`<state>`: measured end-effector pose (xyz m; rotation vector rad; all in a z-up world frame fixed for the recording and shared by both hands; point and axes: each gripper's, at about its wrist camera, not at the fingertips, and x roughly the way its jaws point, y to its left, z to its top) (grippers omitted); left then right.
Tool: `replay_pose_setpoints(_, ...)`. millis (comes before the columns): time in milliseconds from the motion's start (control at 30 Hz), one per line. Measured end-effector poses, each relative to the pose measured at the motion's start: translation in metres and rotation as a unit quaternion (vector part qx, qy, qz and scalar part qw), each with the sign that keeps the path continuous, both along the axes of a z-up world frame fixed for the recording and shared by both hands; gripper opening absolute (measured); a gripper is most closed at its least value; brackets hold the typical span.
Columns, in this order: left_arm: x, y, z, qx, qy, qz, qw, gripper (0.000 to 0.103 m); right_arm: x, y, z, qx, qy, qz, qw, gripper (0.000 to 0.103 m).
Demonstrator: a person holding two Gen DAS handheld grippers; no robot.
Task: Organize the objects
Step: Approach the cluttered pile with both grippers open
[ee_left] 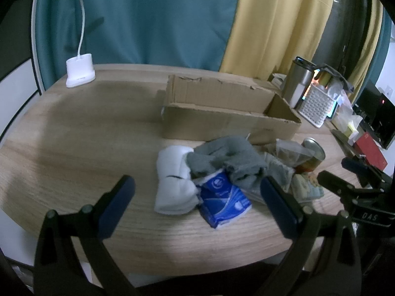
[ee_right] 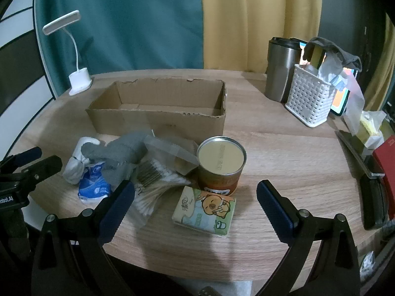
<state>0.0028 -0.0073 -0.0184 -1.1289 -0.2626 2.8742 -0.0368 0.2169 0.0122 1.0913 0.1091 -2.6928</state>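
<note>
Tools poised over a desk pile, empty-handed, ahead of sorting.

Left tool (ee_left: 197,194) and right tool (ee_right: 195,197) both hang with fingers spread wide; the heap — white sock (ee_left: 172,180), grey cloth (ee_left: 229,157), blue tissue pack (ee_left: 222,197), can (ee_right: 221,162), cartoon tissue pack (ee_right: 205,211) — lies just in front of the empty cardboard box (ee_right: 158,113), likely its destination.

Open cardboard box (ee_right: 158,113) empty, upright. Just in front of it: white sock (ee_right: 76,162), grey sock (ee_right: 118,151), blue tissue pack (ee_right: 93,187), cotton swabs bag (ee_right: 153,187), upright can (ee_right: 221,165), cartoon tissue pack (ee_right: 205,212).
</note>
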Motion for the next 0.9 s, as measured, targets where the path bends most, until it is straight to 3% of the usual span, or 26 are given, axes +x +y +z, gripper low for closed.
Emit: replay_pose_setpoints(900, -0.0011, 0.0005, -0.0019, -0.001, -0.004, -0.004, 1.0, 0.102, -0.0011, 0.0014, -0.0011, -0.001, -0.005, 0.0, 1.0, 0.101)
